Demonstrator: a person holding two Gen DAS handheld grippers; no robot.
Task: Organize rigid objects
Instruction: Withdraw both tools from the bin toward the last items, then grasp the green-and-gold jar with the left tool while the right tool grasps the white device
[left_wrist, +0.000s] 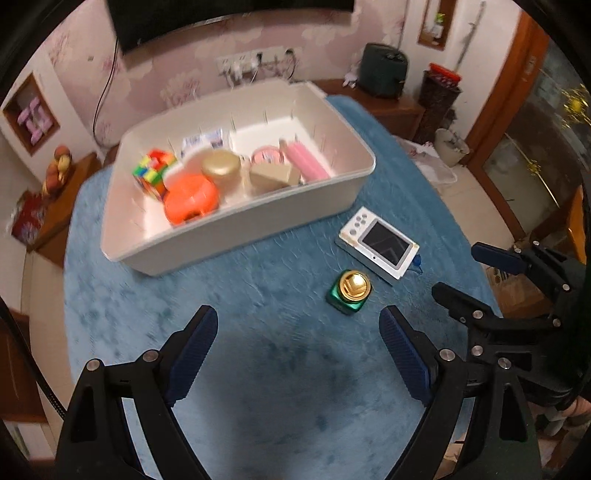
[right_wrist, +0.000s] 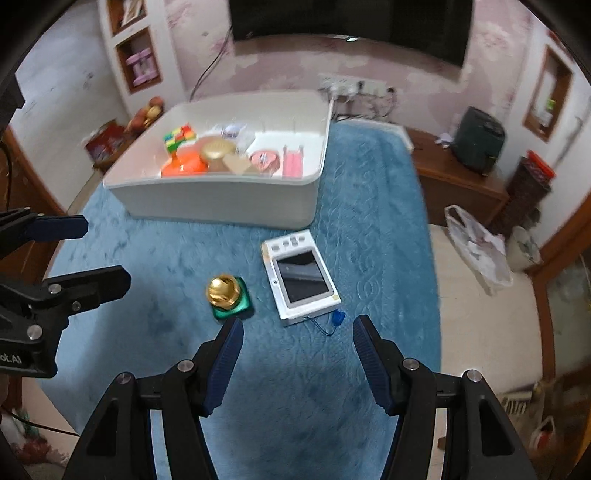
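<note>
A white bin (left_wrist: 258, 218) (right_wrist: 221, 203) on the blue cloth holds a colour cube (left_wrist: 153, 171), an orange round toy (left_wrist: 190, 199), a gold-lidded jar (left_wrist: 221, 168), a tan box (left_wrist: 271, 176), a pink tape roll (left_wrist: 266, 155) and a pink case (left_wrist: 308, 162). In front of it lie a green bottle with a gold cap (left_wrist: 350, 291) (right_wrist: 228, 297) and a white camera, screen up (left_wrist: 378, 243) (right_wrist: 301, 277). My left gripper (left_wrist: 299, 325) is open and empty, just short of the bottle. My right gripper (right_wrist: 298, 332) is open and empty, just short of the camera.
The round table's blue cloth (left_wrist: 280, 369) ends close to the right of the camera. The right gripper shows at the right of the left wrist view (left_wrist: 458, 271); the left one shows at the left of the right wrist view (right_wrist: 107, 253). Low wooden cabinets (right_wrist: 458, 181) line the walls.
</note>
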